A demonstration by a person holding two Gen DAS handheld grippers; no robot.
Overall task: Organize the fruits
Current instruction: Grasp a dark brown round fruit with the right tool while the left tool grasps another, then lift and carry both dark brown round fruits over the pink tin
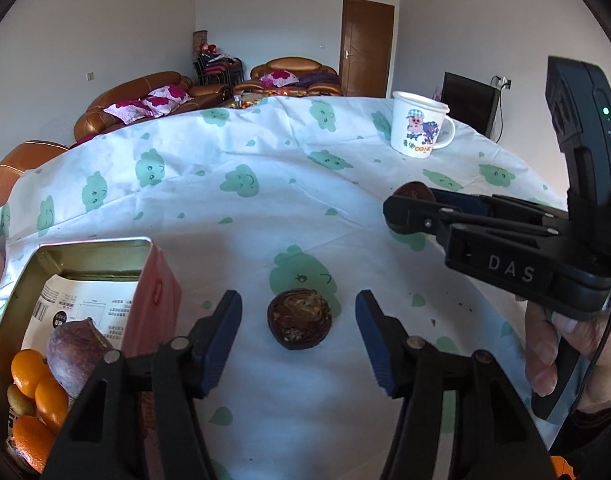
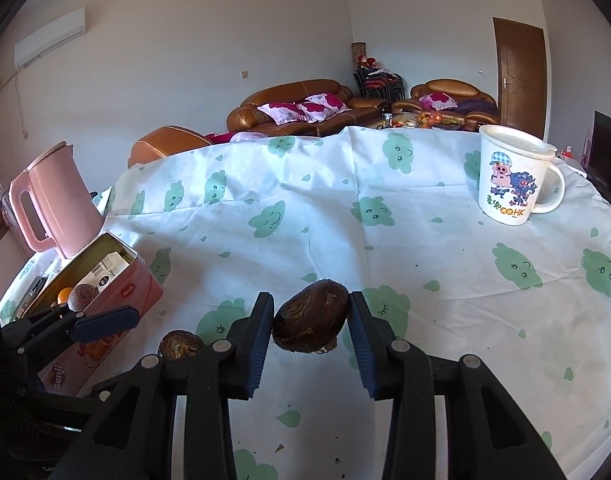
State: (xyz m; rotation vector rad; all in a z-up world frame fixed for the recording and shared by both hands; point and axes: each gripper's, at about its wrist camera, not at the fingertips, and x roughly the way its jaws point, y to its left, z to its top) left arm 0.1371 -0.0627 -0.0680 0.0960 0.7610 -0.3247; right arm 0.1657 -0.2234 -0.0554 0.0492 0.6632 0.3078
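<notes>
Right claw [image 2: 310, 322] narrowed onto a dark brown fruit [image 2: 310, 322], pads against both its sides; its long axis runs 8-to-2 o'clock in the right wrist view, low end on the bench [image 2: 425, 248]. Left claw [image 1: 298, 322] half-open, pads clear of a second round brown fruit [image 1: 299, 319] on the cloth. Pink tin [image 1: 153, 292] at 9 o'clock holds oranges [image 1: 39, 384].

Creased matt cloth [image 2: 305, 216], glossy plastic mug [image 2: 509, 176], shiny metal tin [image 1: 85, 248], rough dull brown fruit [image 1: 299, 318].
</notes>
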